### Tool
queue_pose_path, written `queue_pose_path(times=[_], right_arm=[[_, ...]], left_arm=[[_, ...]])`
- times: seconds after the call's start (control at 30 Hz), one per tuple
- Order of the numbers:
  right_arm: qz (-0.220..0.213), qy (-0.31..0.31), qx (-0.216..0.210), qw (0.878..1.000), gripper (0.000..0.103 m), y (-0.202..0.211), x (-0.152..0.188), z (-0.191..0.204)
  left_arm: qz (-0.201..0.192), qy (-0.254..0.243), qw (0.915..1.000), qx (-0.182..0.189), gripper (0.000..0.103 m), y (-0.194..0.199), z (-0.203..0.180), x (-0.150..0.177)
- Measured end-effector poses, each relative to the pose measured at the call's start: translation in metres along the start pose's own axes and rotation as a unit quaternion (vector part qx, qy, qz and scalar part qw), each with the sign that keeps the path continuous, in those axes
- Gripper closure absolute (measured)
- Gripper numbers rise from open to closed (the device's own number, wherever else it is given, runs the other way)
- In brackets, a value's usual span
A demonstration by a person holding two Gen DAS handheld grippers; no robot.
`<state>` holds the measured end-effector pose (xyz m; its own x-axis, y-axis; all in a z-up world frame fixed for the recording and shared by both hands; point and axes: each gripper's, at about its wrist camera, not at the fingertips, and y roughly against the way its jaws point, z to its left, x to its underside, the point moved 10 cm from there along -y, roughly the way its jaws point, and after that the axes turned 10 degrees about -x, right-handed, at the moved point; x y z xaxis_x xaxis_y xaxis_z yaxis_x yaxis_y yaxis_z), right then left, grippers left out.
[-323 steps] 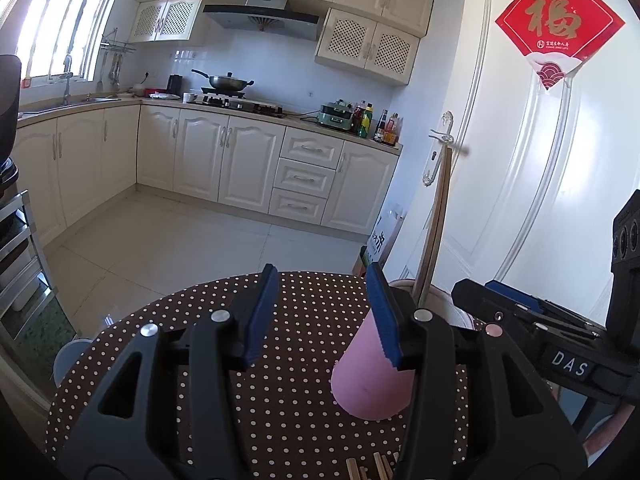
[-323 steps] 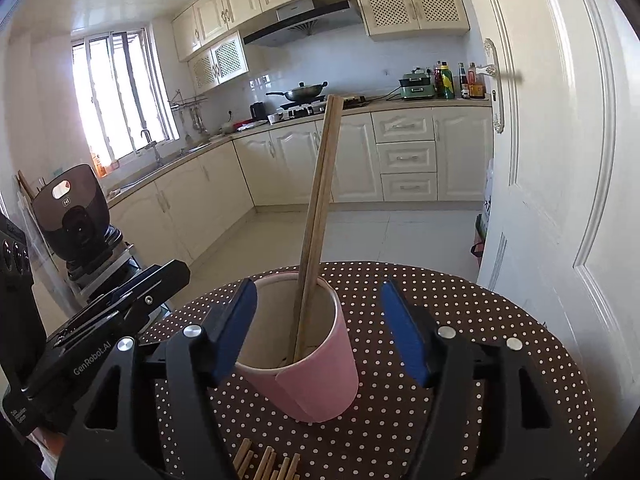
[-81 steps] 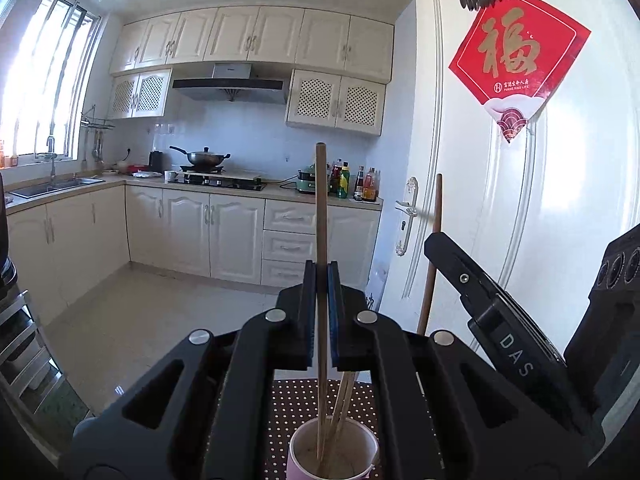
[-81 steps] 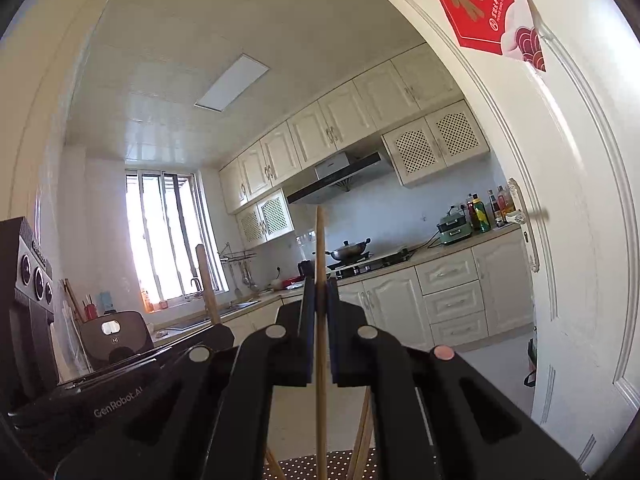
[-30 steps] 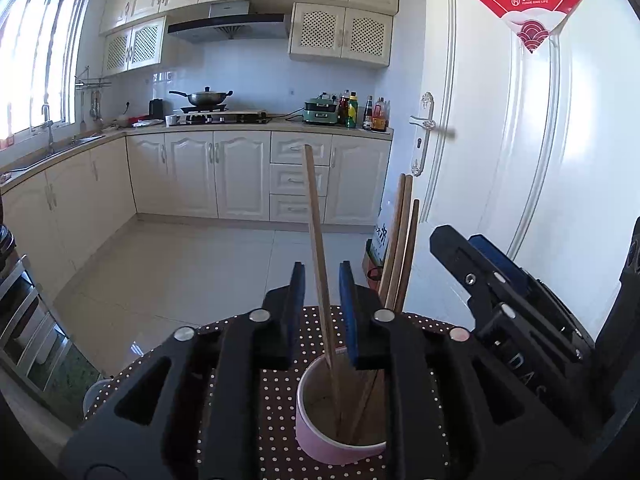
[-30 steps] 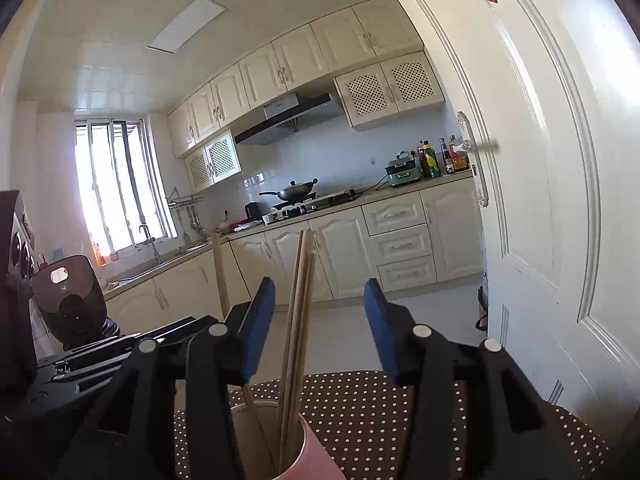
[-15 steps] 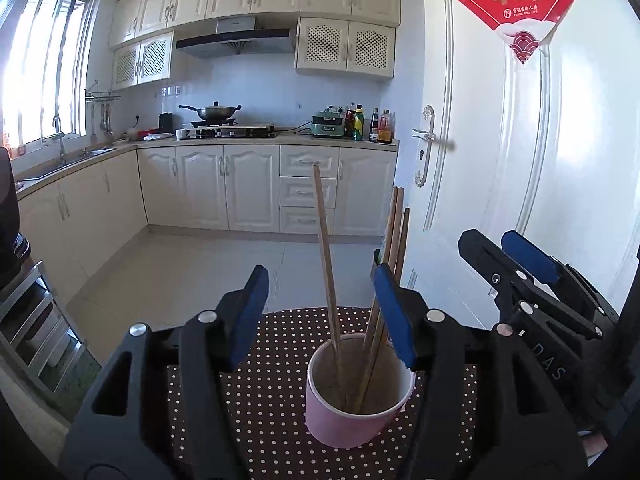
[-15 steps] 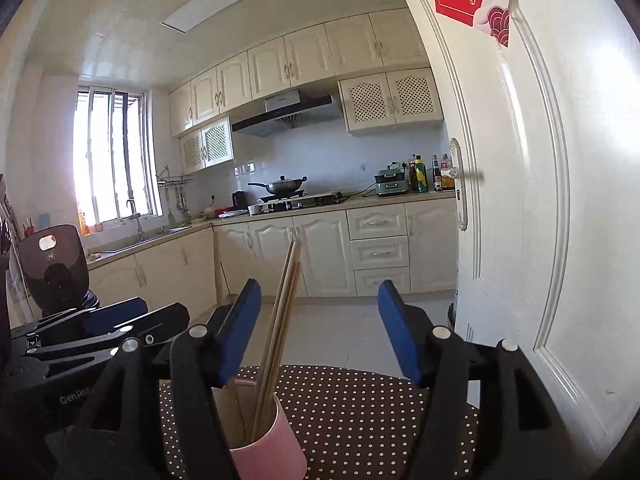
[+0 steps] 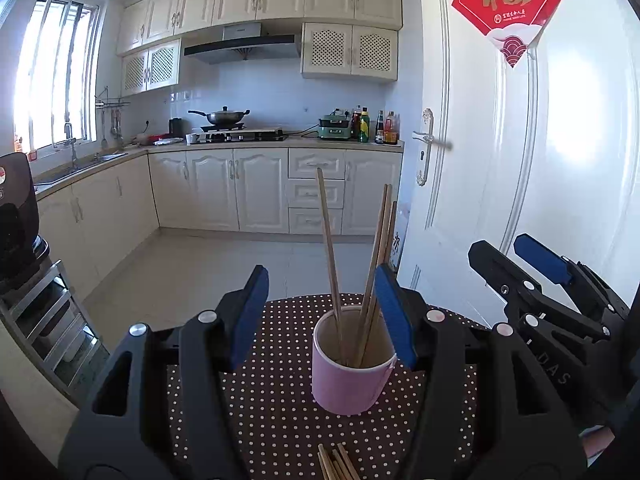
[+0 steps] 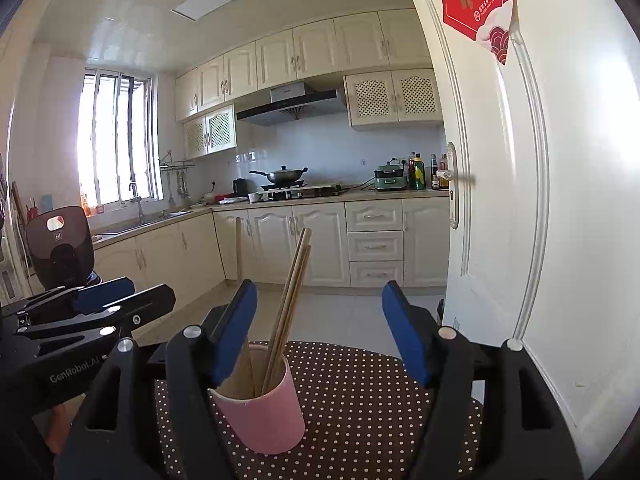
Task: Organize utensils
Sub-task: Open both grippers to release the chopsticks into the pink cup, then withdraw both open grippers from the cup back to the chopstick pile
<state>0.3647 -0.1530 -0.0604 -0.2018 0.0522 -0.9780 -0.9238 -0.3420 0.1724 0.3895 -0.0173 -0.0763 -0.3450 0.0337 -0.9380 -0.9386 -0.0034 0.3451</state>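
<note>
The left tongs [image 9: 322, 320] stand spread, their blue ribbed pads [image 9: 248, 312] set on black plastic arms studded with round silver bolts; their jaws opened within the last second, and nothing is pinched between them. The right tongs [image 10: 320, 332] are spread too, their jaws having just been opening further, with only air between their blue pads [image 10: 404, 336].

Beyond the left tongs a pink cup [image 9: 347, 376] stands upright on the counter [image 9: 272, 408], a round top under a dark brown cloth dotted white. The cup is a smooth cylinder with a pale inside. In it lean slim wooden chopsticks [image 9: 330, 252]: one tilts to the left, the others rest together against the right of the rim. In the right wrist view the same cup [image 10: 266, 412] sits low and left, partly behind the left pad, its chopsticks [image 10: 290, 300] slanting up to the right.

More loose chopsticks [image 9: 334, 464] lie flat on the cloth at the near edge, fanned slightly, just in front of the cup but apart from it.

A white panelled door [image 9: 480, 160] with a metal lever handle stands to the right, bearing a red diamond-shaped paper sign [image 9: 514, 4].
</note>
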Motion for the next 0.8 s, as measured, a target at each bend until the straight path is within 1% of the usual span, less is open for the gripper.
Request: queue_pose_path(times=[0.2,0.4,0.5,0.7,0.8], right_arm=[[0.021,0.014,-0.002,1.0,0.04,0.013,0.005,0.01],[0.043,0.026,-0.004,0.999,0.04,0.025,0.016,0.02],[0.058,0.028,-0.009,0.998,0.039,0.029,0.024,0.028],[0.101,0.025,-0.027,0.994,0.037,0.031,0.042,0.039],[0.131,0.029,-0.042,0.99,0.037,0.031,0.056,0.049]], left_arm=[[-0.001,-0.021,0.9996,-0.019,0.048,0.021,0.005,0.009],[0.011,-0.018,0.9994,-0.025,0.048,0.036,0.013,0.019],[0.018,-0.023,0.999,-0.035,0.048,0.043,0.018,0.026],[0.051,-0.028,0.9972,-0.047,0.048,0.05,0.029,0.05],[0.075,-0.032,0.9953,-0.051,0.048,0.049,0.036,0.065]])
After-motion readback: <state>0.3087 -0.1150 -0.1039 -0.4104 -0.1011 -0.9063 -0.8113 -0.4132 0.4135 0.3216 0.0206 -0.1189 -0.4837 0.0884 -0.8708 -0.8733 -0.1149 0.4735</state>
